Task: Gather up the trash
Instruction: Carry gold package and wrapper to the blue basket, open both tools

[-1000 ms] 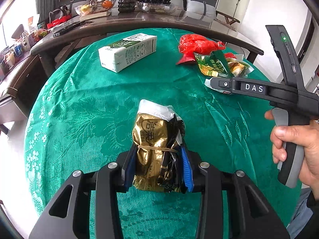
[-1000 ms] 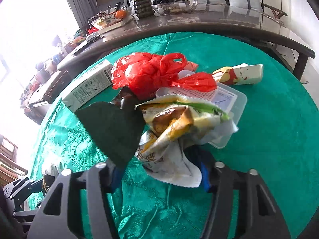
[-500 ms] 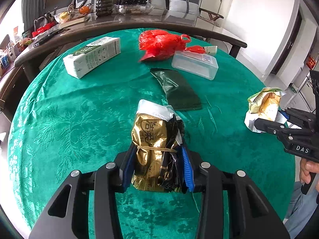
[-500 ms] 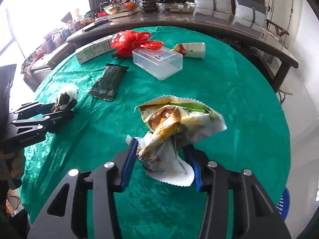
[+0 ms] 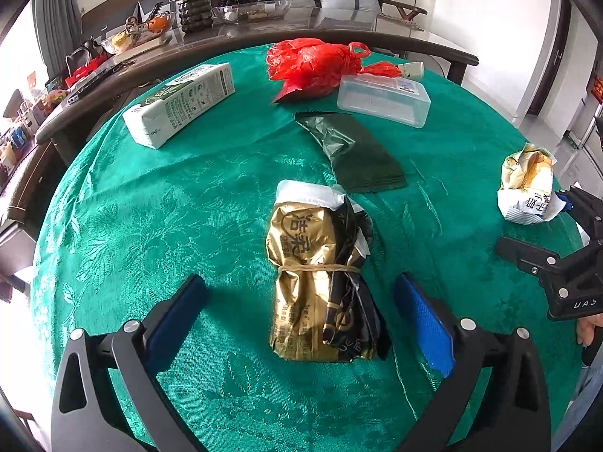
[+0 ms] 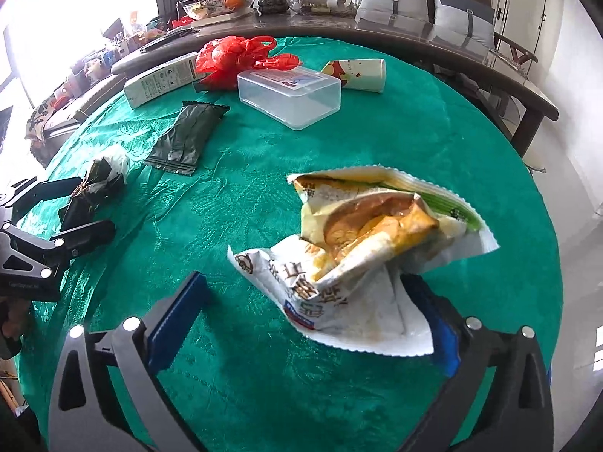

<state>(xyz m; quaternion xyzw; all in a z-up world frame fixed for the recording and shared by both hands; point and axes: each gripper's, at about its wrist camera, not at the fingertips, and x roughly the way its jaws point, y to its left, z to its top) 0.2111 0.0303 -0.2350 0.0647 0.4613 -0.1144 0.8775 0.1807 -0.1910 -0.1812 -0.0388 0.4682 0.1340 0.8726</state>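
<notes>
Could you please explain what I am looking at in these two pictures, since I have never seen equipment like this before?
A person holds a hand-held gripper in each hand; a fisheye camera on each looks along its jaws. One picture comes from the left gripper, the other from the right gripper. Both hang over a round table under a green tablecloth. Their jaws have just been opening and stand wide. A gold bundle of wrappers lies untouched between the left ones; a crumpled snack bag lies between the right ones, brushing one blue pad. Further back lie a milk carton, red plastic bag, clear box and dark green packet.
</notes>
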